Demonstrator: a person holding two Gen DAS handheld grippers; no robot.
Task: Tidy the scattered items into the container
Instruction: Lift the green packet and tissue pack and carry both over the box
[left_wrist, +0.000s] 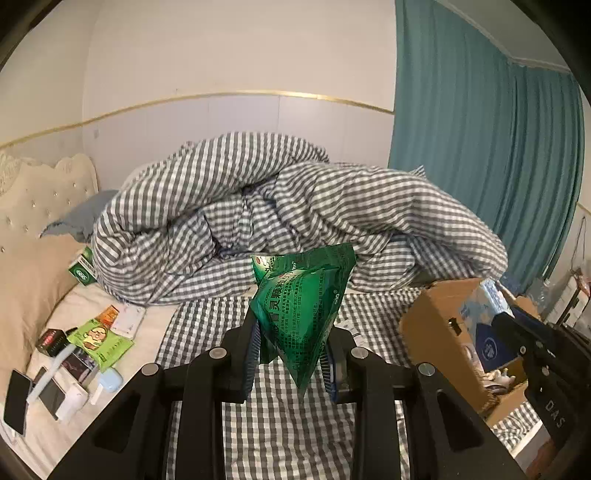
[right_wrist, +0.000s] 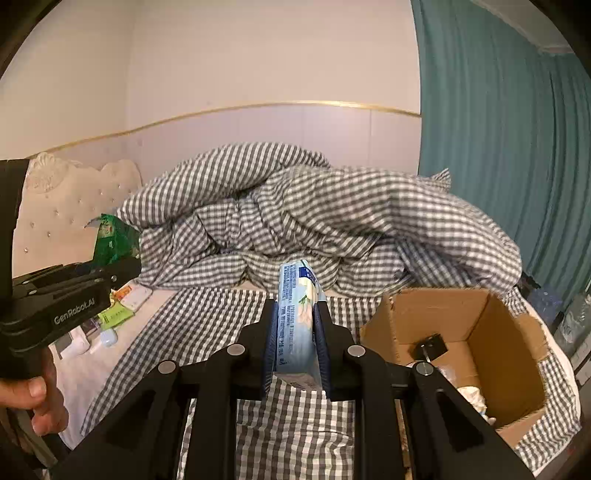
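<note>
While the left gripper is pinching the green sachet left of the cardboard box, the right gripper, nearer the box, is clamping the upright blue tissue pack just left of its open top.

Green packet, pale blue pack, brown box, grey-white checked quilt.

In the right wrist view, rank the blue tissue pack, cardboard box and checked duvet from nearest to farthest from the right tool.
1. Blue tissue pack: clamped in the right tool.
2. Cardboard box: to the right, on the bed.
3. Checked duvet: heaped behind, by the wall.
</note>
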